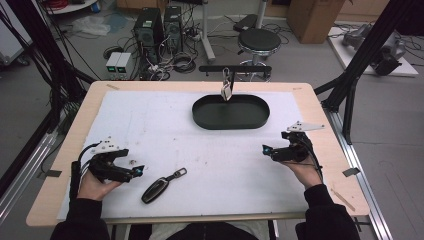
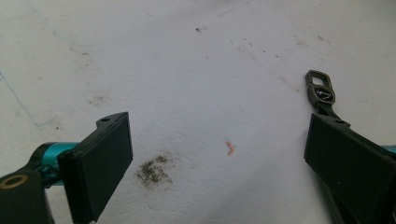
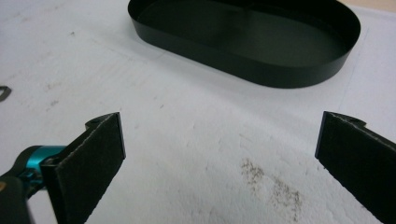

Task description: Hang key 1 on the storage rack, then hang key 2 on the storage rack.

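Black jaws of my left gripper (image 1: 138,170) stand wide apart over the white mat (image 1: 165,125), clamped on nothing. Just right of them lies the key fob (image 1: 156,190), flat on the mat, its metal clasp (image 2: 320,88) peeking past one jaw in the left gripper view. Landmark for everything else is that key fob: my right gripper (image 1: 266,149) rests well to its right on the counter (image 1: 310,100), jaws likewise spread and empty. Beyond the key fob, toward the far edge, sits an oval black tray (image 1: 231,119), a padlock (image 1: 226,91) at its rear rim.
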